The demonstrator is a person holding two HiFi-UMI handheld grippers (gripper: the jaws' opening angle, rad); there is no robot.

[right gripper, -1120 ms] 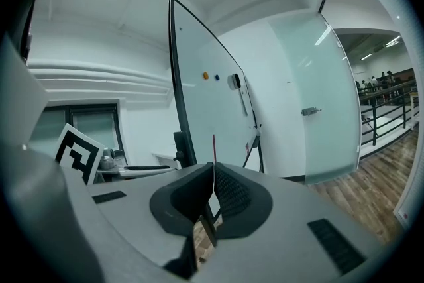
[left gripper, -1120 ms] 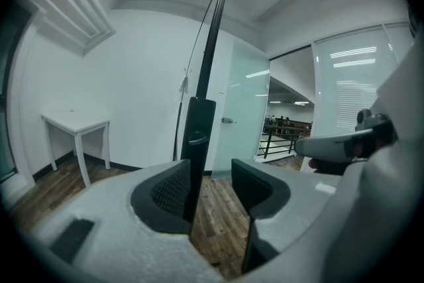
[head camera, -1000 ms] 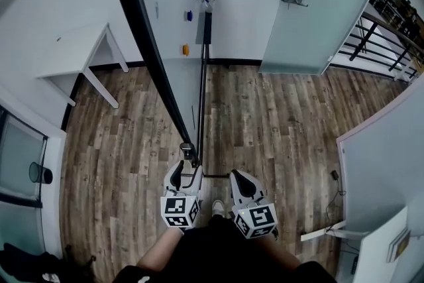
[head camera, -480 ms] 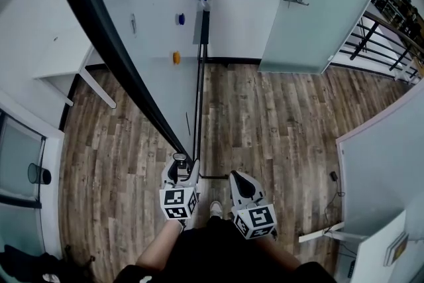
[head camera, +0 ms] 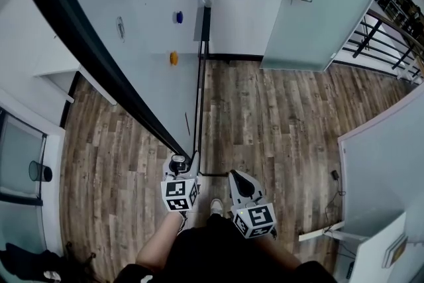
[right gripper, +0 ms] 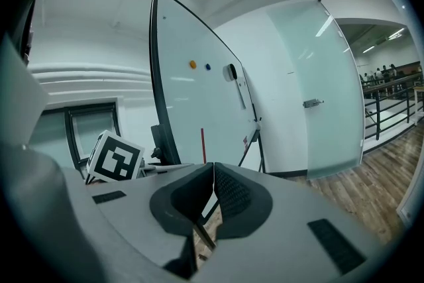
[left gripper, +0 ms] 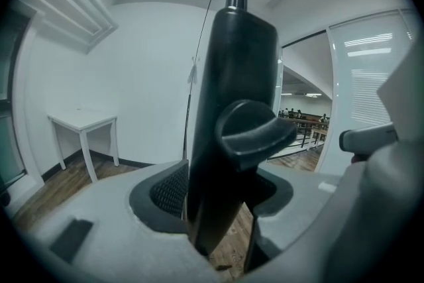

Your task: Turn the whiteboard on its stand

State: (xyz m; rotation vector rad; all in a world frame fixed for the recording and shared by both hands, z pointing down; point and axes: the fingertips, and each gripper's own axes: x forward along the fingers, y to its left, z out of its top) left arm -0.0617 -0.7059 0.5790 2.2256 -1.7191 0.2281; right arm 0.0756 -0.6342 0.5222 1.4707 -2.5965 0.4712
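- Left gripper [head camera: 179, 164]: the jaws stand wide and have just been closing; they are clamped on the whiteboard's [head camera: 146, 30] black side frame [left gripper: 232, 89], at its knob [left gripper: 255, 132].
- Right gripper [head camera: 238, 179]: the jaws are pressed together and empty, just beside that frame.
- The whiteboard hangs at an angle on its stand [head camera: 201, 76].
- I judge the turn is under way. Next I must hold firm and swing the edge round steadily.
- No container is in view.

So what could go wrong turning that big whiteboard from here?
Only the left hand-held gripper, whose jaws have just been closing, grips the whiteboard's black frame, so it might slip free. That frame could bump the small white table beside it if swung further. The round orange magnet might shake off.
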